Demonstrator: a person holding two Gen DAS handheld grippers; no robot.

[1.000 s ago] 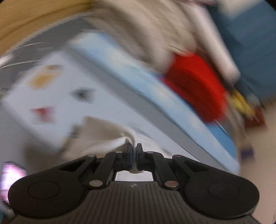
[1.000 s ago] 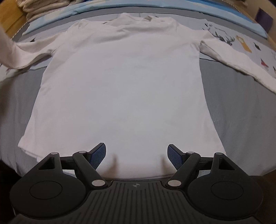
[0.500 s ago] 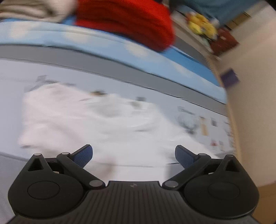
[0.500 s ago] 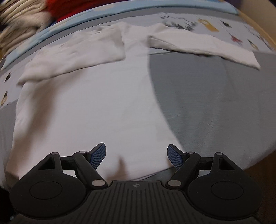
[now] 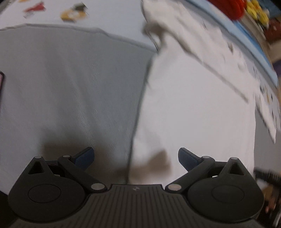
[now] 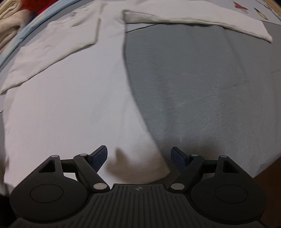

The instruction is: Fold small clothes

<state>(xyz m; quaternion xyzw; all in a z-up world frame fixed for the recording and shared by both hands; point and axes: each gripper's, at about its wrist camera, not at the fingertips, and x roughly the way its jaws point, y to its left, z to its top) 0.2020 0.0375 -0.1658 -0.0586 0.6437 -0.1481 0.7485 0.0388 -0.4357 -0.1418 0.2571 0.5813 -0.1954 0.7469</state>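
I see the white long-sleeved shirt (image 6: pixel 66 98) lying flat on the grey bedspread (image 6: pixel 202 84). One sleeve (image 6: pixel 51 50) is folded in across the chest; the other sleeve (image 6: pixel 198 21) stretches out sideways over the grey cloth toward the patterned part of the cover. In my left view the same shirt (image 5: pixel 193 108) fills the right half, its side edge running down toward the camera, with the folded sleeve (image 5: pixel 196 40) lying across it, blurred.

My right gripper (image 6: pixel 139 158) hangs low over the shirt's bottom corner, jaws spread wide, nothing between them; the garment's edge passes under the gap. My left gripper (image 5: pixel 136 157) is likewise released and empty, straddling the opposite side edge of the shirt, one finger over grey cloth, the other over white.

Further off, a beige pile (image 6: pixel 8 22) and something red (image 6: pixel 33 7) sit past the light blue strip (image 6: pixel 22 35) at the far side of the bed. Small cartoon prints (image 5: pixel 73 12) dot the pale sheet.
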